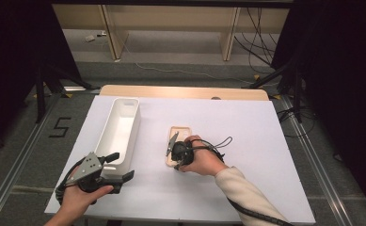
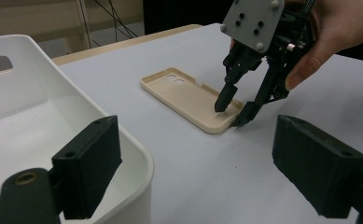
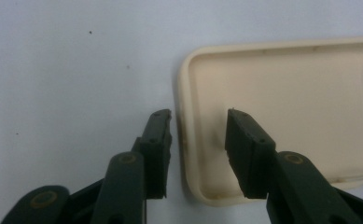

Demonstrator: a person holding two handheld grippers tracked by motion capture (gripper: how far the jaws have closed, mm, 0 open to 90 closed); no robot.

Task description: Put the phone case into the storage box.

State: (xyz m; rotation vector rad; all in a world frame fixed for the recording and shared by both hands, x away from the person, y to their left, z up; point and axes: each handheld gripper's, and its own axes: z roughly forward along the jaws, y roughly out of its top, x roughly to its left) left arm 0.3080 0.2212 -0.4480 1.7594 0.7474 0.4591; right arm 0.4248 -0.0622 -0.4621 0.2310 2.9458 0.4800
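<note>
The cream, soft-plastic phone case (image 1: 177, 145) lies open side up on the white table cover (image 1: 246, 141), its long axis running away from the person, just right of the long white plastic bin (image 1: 119, 129). The right gripper (image 3: 198, 140) straddles its near short wall, one jaw inside, one outside, not yet pinching. The left gripper (image 1: 117, 167) waits open by the bin, farther off.
</note>
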